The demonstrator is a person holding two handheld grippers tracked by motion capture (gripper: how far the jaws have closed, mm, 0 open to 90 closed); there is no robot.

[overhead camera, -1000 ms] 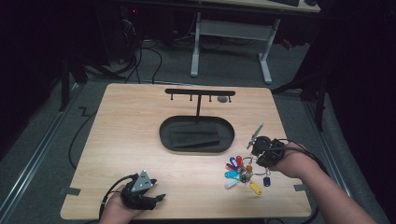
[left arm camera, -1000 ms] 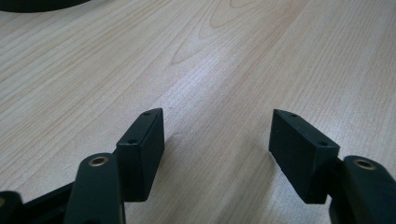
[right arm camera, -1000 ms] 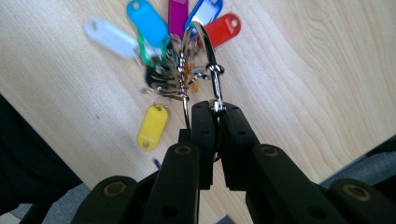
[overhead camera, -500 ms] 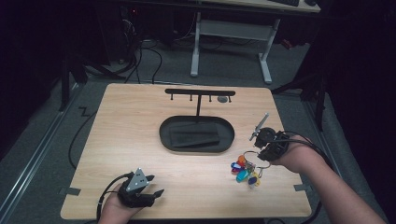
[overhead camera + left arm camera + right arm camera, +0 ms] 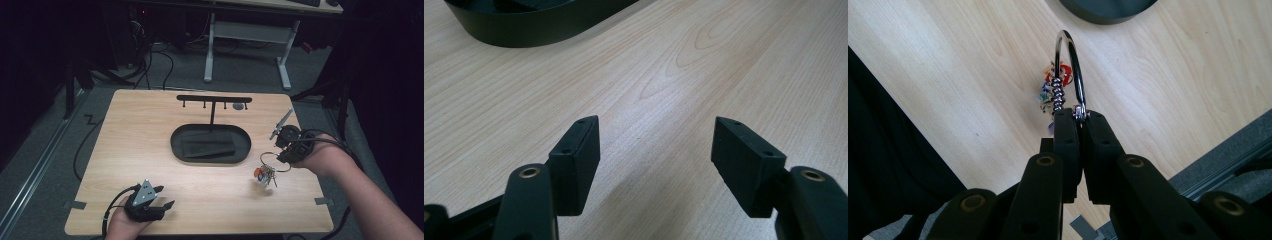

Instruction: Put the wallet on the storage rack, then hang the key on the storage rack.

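Note:
My right gripper is shut on a silver key ring and holds it above the table's right side. Colourful keys and tags dangle from the ring, clear of the wood; in the right gripper view they bunch below the ring's loop. A black hook stand rises behind a black oval tray at mid table. My left gripper rests near the front left edge, open, with bare wood between its pads.
The wooden table stands over grey floor with cables at the left. A small round grey object lies by the stand's right end. A white desk frame stands beyond the far edge. The tray's rim shows ahead of the left gripper.
My right gripper has lifted the key ring off the table, and the keys now hang bunched in the air. The left gripper has stayed in place.

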